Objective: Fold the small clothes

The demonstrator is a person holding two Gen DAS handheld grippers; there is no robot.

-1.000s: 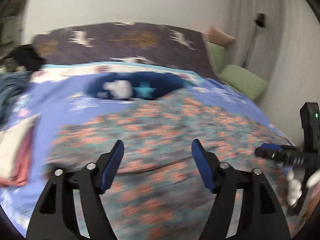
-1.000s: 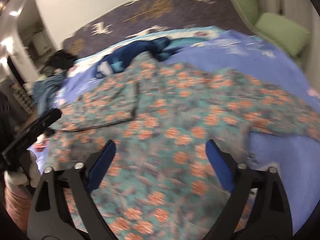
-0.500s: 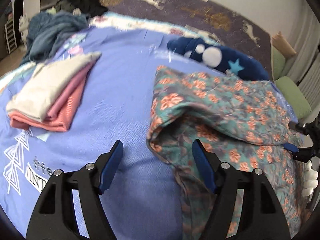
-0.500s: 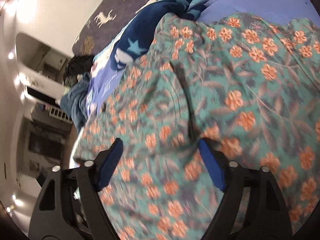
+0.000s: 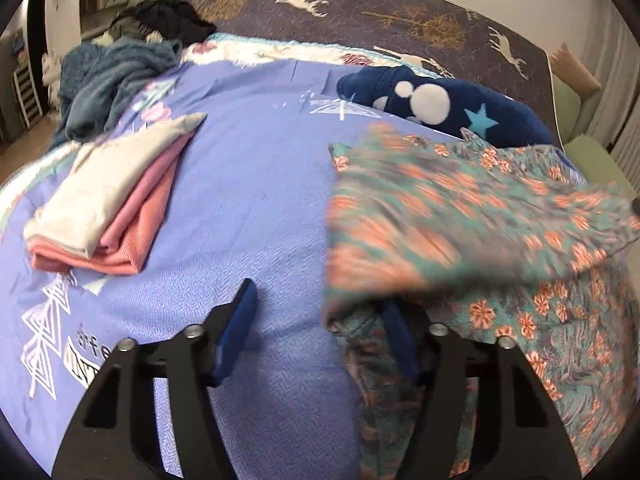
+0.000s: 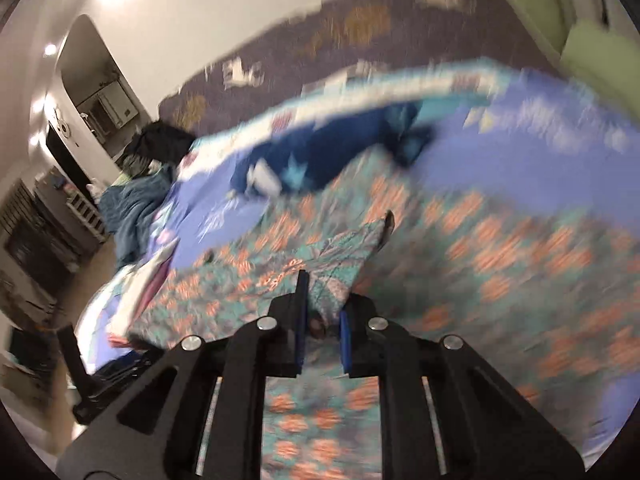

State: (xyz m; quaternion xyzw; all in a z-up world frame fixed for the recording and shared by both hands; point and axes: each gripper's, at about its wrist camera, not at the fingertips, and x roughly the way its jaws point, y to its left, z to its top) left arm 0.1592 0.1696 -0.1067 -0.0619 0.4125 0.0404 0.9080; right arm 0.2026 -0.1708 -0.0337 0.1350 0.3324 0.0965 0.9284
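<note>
Right gripper (image 6: pixel 323 312) pinching bunched floral garment (image 6: pixel 340 248); blue pads.

Only a scrap of white lettering shows on the blue bedspread (image 5: pixel 248 216), lower left of the left wrist view, beside white triangles; it cannot be read.

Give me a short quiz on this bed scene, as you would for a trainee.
1. True or false: the right claw is shut on the floral garment.
2. Which colour tops the folded stack: A cream, B black, C green?
3. What lies between the left claw fingers?

Key: 1 true, its jaws have just been closing and cloth is pinched between them. 2 A. 3 Mostly bare bedspread, with the floral garment's edge at the right finger; the jaws have just been closing but are not gripping.
</note>
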